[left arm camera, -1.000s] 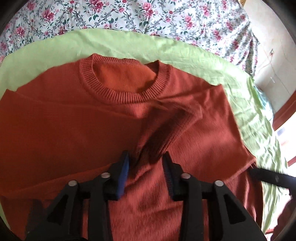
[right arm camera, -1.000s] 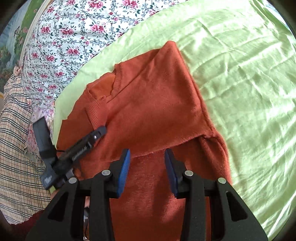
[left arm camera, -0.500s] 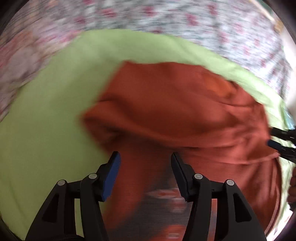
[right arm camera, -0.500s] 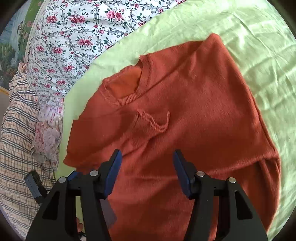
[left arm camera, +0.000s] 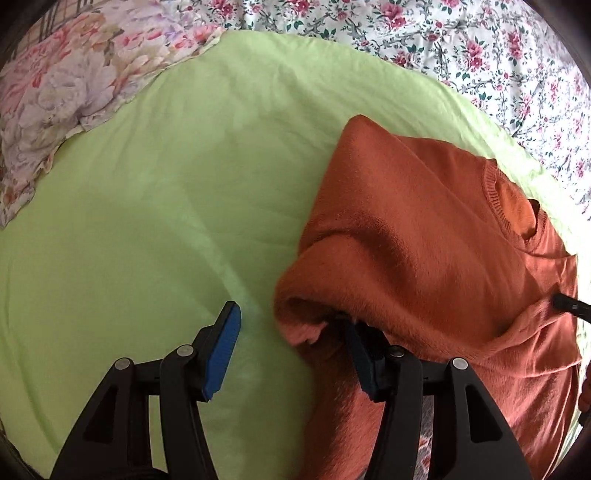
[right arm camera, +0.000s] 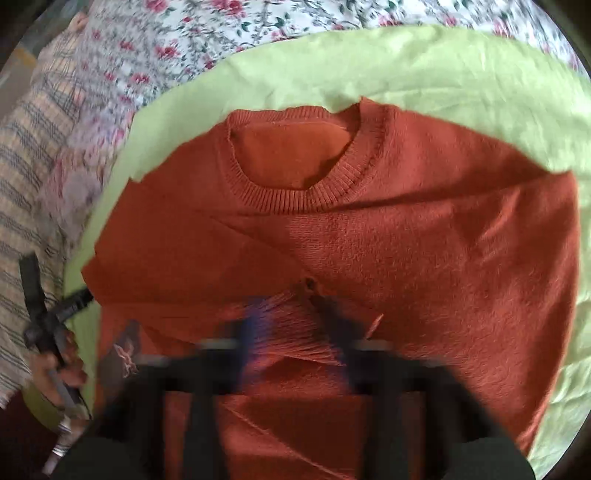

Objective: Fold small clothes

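Note:
An orange knit sweater (left arm camera: 424, 229) lies on the green sheet (left arm camera: 147, 221), sleeves folded in over its front. My left gripper (left arm camera: 286, 314) is open at the sweater's left folded edge. One of its fingers (left arm camera: 221, 350) is over bare sheet and the other is tucked under the fold. In the right wrist view the sweater (right arm camera: 406, 240) fills the middle, its ribbed neckline (right arm camera: 295, 192) at the top. My right gripper (right arm camera: 291, 314) is blurred, and its jaws are closing onto the ribbed sleeve cuff (right arm camera: 295, 328) on the sweater's chest.
A floral bedcover (left arm camera: 443, 33) lies beyond the sheet, and a paler floral cloth (left arm camera: 55, 92) lies at its far left. A checked fabric (right arm camera: 22, 166) is at the left edge. A hand (right arm camera: 59, 373) holds the left gripper (right arm camera: 74, 301) there.
The left gripper swung from the sweater's chest to its left edge and its jaws widened. The right gripper moved over the chest, opened, then came in on the cuff.

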